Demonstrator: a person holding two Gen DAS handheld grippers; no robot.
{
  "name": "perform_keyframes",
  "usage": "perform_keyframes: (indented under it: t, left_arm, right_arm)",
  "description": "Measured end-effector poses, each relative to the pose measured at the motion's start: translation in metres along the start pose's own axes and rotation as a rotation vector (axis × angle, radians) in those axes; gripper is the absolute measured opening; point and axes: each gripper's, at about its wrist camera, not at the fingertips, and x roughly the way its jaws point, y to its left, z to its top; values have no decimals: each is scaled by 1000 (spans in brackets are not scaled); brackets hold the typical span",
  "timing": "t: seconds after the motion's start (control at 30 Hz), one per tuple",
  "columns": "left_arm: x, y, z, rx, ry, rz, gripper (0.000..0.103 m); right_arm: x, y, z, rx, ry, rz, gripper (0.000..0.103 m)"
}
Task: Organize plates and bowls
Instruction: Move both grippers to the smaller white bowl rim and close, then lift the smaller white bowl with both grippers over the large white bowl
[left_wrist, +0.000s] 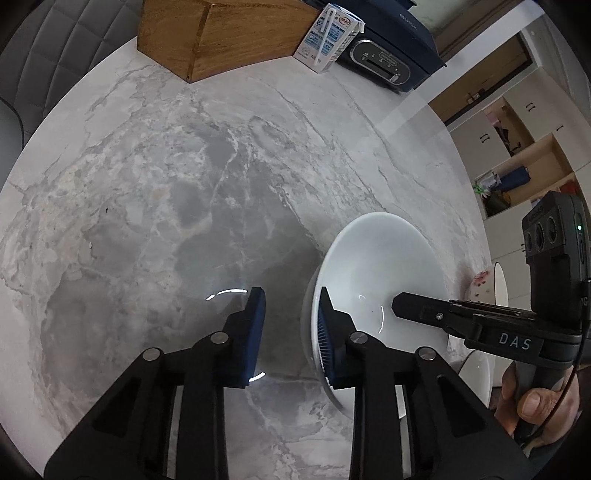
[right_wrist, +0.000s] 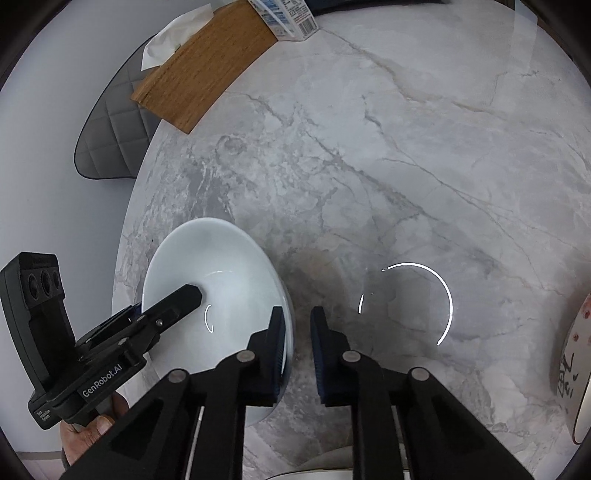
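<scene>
Bowl (left_wrist: 376, 280) is white, sits on the marble desk (left_wrist: 155, 192), lower right of the left-wrist frame, lower left of the right-wrist frame. Looks like two bowls nested, a second rim shows under the first, but the fisheye makes that hard to confirm.

My left tool (left_wrist: 291, 332) is part open, empty; its right pad is at the bowl's near rim, the left pad is over bare desk. My right tool (right_wrist: 297, 350) is open only a narrow gap, also empty, with its left pad against the bowl's rim.

A patterned plate (right_wrist: 576, 354) sits at the right edge of the right-wrist frame, well apart from the bowl.

Risks: both tools crowd the same rim, so closing either could tip or skate the bowl on slick marble. The glazed rim may also slip out of a shallow pinch.
</scene>
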Motion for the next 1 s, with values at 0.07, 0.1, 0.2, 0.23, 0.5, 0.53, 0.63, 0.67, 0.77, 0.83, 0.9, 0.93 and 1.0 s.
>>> perform_keyframes:
  t: [0.07,0.1,0.2,0.23,0.5,0.53,0.63,0.67,0.77,0.83,0.9,0.93,1.0]
  left_arm:
    - [-1,-5,-2,19,-7,12,11]
    - [-2,-9,-2,37,-8,18,8]
    - [-2,-18,-5,70,-11,62,7]
    - [-2,-18,-5,63,-8,58,7]
    - [-34,-36,-7,86,-23,49,7]
    - [-41,-40,-9,92,-25,43,7]
    - [-58,-62,-19,132,-29,34,7]
    - [-62,-70,-23,147,-28,32,7]
    - [-70,-96,-39,185,-23,24,7]
    - [-72,-114,-53,216,-11,19,7]
    - [-72,-130,-67,244,-1,17,7]
    - [-71,-139,-75,260,7,17,7]
    - [-67,-151,-89,278,19,20,7]
  right_arm:
    - [0,5,-1,-16,-4,-8,9]
    - [0,7,-2,-21,-7,-14,8]
    - [-3,12,-1,-29,-24,-35,9]
    - [-5,13,-2,-26,-32,-35,9]
    - [-32,18,-12,-33,-64,-12,9]
    - [-41,18,-15,-31,-75,-4,9]
    - [-65,15,-29,-37,-94,15,10]
    - [-73,13,-35,-37,-101,17,10]
    - [-94,8,-56,-36,-120,8,11]
    - [-104,1,-72,-31,-125,3,11]
    - [-110,-9,-88,-23,-122,3,11]
    - [-114,-14,-96,-16,-124,1,11]
    - [-119,-25,-110,-6,-127,0,11]
